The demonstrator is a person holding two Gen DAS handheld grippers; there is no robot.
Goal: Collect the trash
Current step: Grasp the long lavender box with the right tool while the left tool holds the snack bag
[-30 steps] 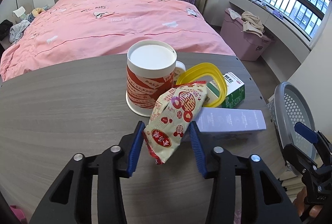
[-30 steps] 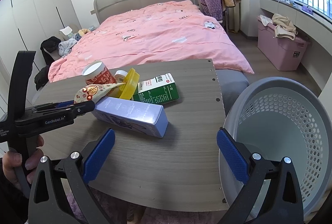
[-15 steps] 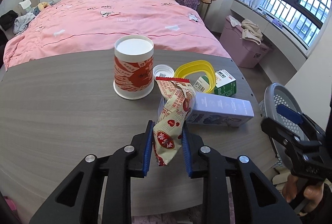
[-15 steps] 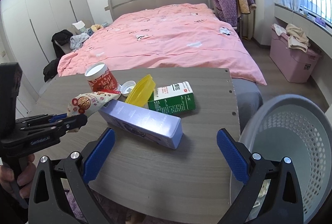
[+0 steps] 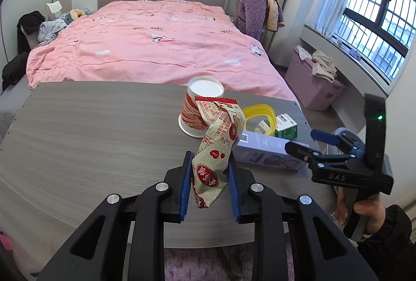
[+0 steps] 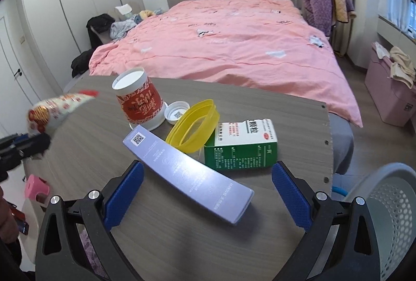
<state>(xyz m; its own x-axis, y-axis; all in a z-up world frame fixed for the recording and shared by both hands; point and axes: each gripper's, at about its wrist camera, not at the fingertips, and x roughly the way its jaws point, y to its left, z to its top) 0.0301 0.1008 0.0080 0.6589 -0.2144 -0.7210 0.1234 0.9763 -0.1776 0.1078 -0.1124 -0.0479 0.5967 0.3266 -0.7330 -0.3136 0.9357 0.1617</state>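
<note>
Lifted clear of the table (image 5: pixel 78 130) since half a second ago, the snack packet (image 5: pixel 217 148) now hangs in the air, its lower end clamped between the blue pads of the left gripper (image 5: pixel 209 184); earlier its bottom sat near the tabletop. Meanwhile the right gripper (image 6: pixel 206 192) has moved in over the table, jaws spread wide and holding nothing, with the lavender carton (image 6: pixel 187 169) lying flat between and just ahead of them.

That packet is cream with red print, crumpled, with a red sealed strip at its top, leaning away from the left jaws.

Just beyond the right jaws, a green medicine box (image 6: pixel 241 148) lies on its side, touching a yellow plastic lid (image 6: pixel 193 125) tilted against it. Further ahead stands a red-and-white paper cup (image 6: pixel 139 99), upright, with a small white cap (image 6: pixel 177 112) beside it. To the right of the right jaws sits a grey perforated basket (image 6: pixel 384 205), beyond the table edge. Past the table lies a pink bed (image 6: pixel 234 39)
</note>
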